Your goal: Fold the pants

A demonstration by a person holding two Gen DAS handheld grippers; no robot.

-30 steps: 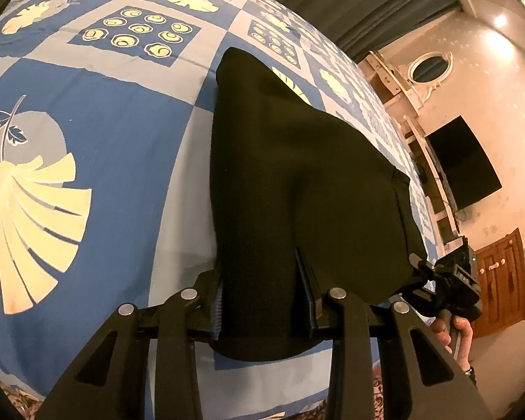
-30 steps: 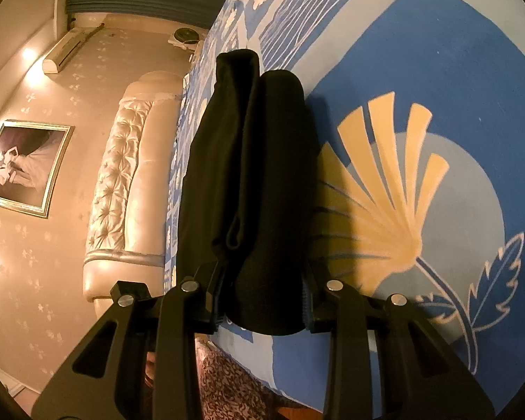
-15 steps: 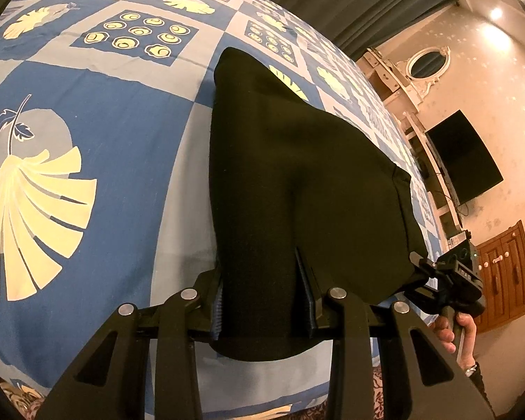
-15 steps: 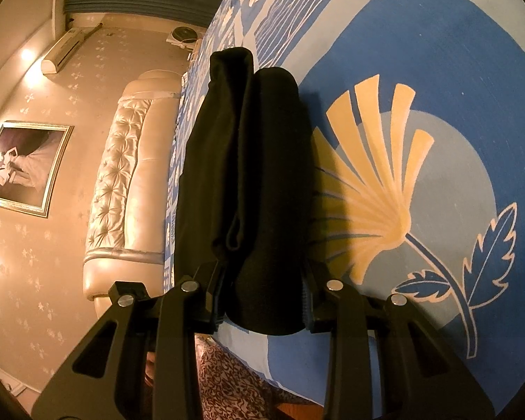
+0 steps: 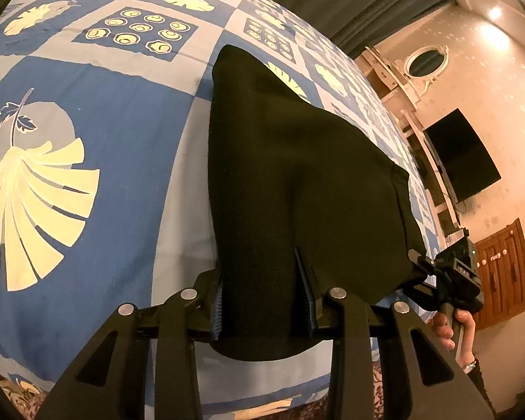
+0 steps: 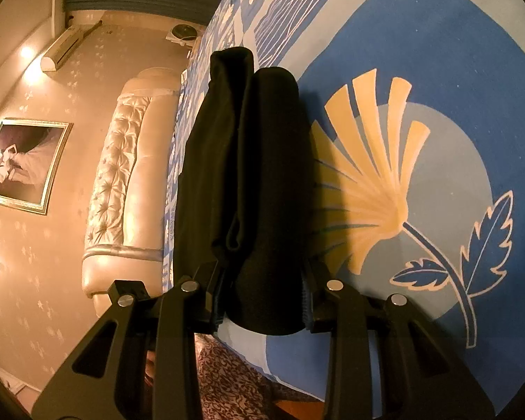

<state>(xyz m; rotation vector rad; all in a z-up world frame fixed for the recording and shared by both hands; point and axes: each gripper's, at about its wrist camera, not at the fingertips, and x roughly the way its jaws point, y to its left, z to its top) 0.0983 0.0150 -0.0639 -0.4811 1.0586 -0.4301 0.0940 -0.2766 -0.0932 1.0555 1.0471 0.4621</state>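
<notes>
The black pants lie folded on the blue patterned bed cover, with their near edge lifted. My left gripper is shut on the near left corner of the pants. My right gripper is shut on the near right corner, where the pants show as a thick doubled roll of cloth. The right gripper also shows in the left wrist view, at the far right corner of the cloth, held by a hand.
The bed's near edge runs just below both grippers, with patterned carpet beneath. A padded headboard stands at the left of the right wrist view. A dresser with a mirror, a wall television and a wooden door stand beyond the bed.
Both grippers keep their hold on the pants. The bed cover pattern has shifted slightly in both views, so the grippers have moved a little along the bed with the cloth.
</notes>
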